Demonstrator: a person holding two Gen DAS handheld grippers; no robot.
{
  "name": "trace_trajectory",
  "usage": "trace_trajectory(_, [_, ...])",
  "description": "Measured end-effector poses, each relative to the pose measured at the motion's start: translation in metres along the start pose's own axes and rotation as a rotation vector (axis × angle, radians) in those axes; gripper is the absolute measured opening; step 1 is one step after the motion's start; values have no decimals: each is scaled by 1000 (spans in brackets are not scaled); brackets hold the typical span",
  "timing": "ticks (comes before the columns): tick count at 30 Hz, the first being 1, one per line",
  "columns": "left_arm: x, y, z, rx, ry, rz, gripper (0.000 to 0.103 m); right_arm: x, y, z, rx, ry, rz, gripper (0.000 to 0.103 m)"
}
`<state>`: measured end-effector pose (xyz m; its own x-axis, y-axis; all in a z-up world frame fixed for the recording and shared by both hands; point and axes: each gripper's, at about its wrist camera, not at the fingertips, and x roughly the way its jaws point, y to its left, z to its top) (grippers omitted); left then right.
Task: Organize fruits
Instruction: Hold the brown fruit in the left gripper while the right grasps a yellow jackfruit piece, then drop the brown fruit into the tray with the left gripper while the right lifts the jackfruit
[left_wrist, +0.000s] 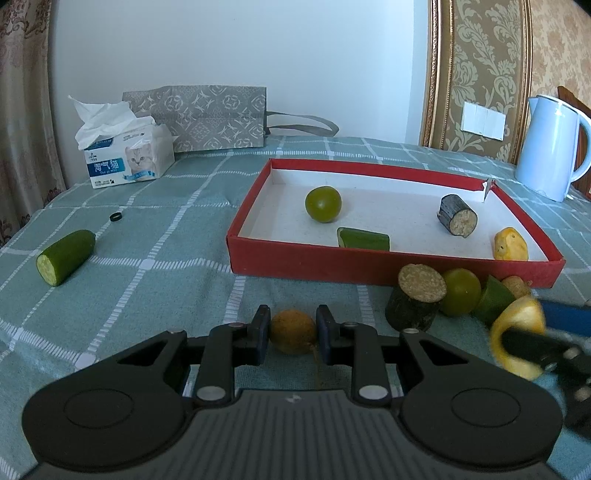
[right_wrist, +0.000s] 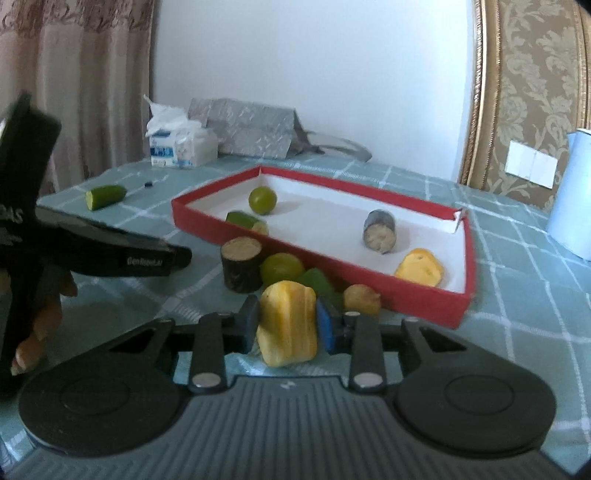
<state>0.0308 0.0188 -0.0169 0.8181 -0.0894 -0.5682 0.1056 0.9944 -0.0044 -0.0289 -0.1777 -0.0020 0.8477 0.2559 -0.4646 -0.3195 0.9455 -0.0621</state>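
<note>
Both jaws are gripping fruit: the left gripper (left_wrist: 293, 334) a small round brown fruit (left_wrist: 293, 331), the right gripper (right_wrist: 287, 325) a yellow ridged fruit chunk (right_wrist: 287, 323); the shallow red cardboard box (right_wrist: 424, 295) is lying ahead, nearer the right.

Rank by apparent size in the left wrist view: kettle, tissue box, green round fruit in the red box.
1. kettle
2. tissue box, though the fisheye edge may distort the kettle
3. green round fruit
</note>
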Motion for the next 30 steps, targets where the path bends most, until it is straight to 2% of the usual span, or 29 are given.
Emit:
trace_trajectory(4, [0,0,1,6,-2,3,26,-12,-14,1,31,-60,-50,30])
trace_trajectory(8, [0,0,1,4,-3,3,26,-17,-37,2,105,-82,-122,30])
trace_trajectory(12, [-3,2,3,-11,-13,-13,26,-19,-60,0,203,-87,-138,30])
trace_trajectory(17, [-11,-2,9,10,-49,-12,26,-20,-71,-2,256,-103,-151,30])
trace_trajectory(25, [1,-26,52,45,-92,-50,26,-18,-76,-4,300,-96,-155,30])
trace_trajectory(30, [39,-49,80,70,-49,-89,26,-19,-76,-4,285,-103,-170,22])
